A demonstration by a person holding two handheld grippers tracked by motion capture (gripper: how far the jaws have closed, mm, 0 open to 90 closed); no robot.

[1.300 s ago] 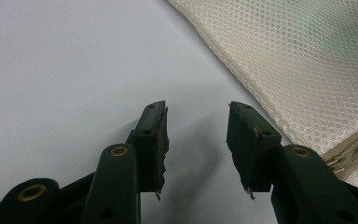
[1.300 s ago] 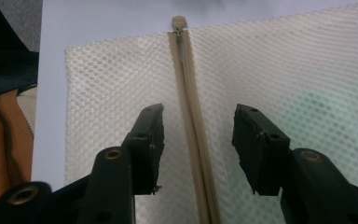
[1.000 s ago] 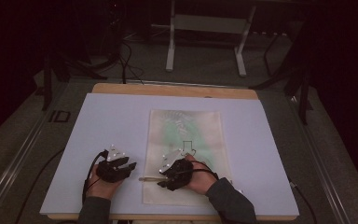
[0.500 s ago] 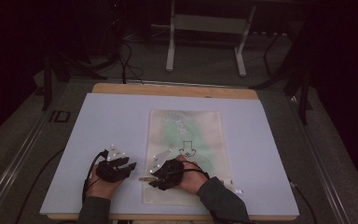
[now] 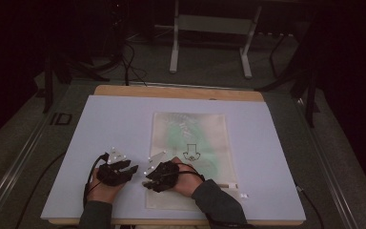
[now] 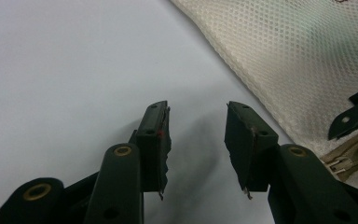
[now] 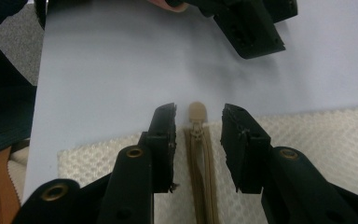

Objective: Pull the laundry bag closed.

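Zipper pull [image 7: 197, 113] at the mesh laundry bag's [image 5: 189, 143] seven-o'clock corner, bracketed but ungripped by the right gripper [image 7: 198, 140], jaws just closing; left gripper [image 6: 196, 140] agape at nine o'clock; pinching and sliding still ahead.

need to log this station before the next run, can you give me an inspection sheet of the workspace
surface: pale lilac-white board on a wooden table, bare around the bag.
job's things: cream mesh zip bag lying flat with green contents showing through; its tan zipper pull sits at the bag's edge nearest the person's left hand.
clutter: small white tag on the board beside the bag's near corner.
grippers: left hand-held gripper open over bare board beside the bag, holding nothing; right hand-held gripper has just been closing, its jaws either side of the zipper pull, pads not yet touching it.
cables: black cable trailing from the left hand-held gripper.
surroundings: dark room, grey metal stand legs behind the table.
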